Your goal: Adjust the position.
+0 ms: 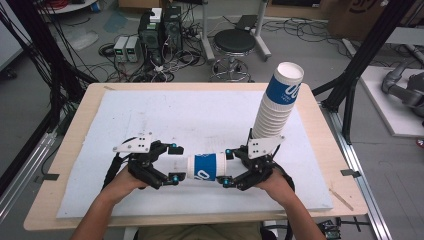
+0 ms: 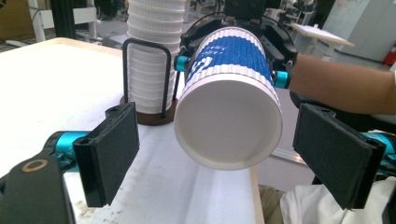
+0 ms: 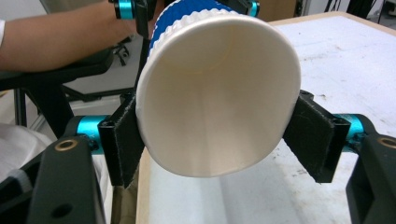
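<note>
Currently logged, from my remote station:
Right gripper: clenched on paper cup.
Left gripper: released, pads clear of the cup.
Cup place: between both grippers, in front of the cup stack.
Cup axis: lying level; one open rim faces each gripper.
Risk: I judge a one-sided hold could crush or drop it.

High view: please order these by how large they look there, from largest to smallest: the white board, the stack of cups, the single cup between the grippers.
1. white board, by far the largest.
2. stack of cups, tall and leaning.
3. single cup, lying on its side, plainly smaller than the stack.
</note>
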A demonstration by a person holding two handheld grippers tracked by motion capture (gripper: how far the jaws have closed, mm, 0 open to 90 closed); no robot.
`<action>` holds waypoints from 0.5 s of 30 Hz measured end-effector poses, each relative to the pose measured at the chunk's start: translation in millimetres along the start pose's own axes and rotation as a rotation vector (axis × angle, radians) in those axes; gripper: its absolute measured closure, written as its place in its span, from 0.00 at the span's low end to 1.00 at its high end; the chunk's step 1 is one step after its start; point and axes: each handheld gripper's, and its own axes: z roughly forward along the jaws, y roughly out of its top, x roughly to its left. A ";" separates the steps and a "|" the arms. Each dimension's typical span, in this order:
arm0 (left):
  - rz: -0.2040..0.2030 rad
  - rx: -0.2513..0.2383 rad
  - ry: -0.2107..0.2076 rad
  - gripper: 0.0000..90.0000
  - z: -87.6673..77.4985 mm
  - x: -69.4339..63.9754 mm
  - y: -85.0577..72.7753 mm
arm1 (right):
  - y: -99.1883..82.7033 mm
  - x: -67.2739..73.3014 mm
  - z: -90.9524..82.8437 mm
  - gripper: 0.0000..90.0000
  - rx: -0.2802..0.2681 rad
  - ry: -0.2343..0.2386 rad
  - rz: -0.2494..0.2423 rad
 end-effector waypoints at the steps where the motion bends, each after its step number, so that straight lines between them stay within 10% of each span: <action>1: 0.003 0.009 -0.002 0.16 -0.2 -0.5 1.8 | 1.7 -0.1 0.0 0.30 0.011 -0.002 -0.006; 15: 0.088 0.255 -0.010 0.17 12.2 -7.5 22.4 | 38.0 3.7 18.8 0.30 0.332 0.000 -0.112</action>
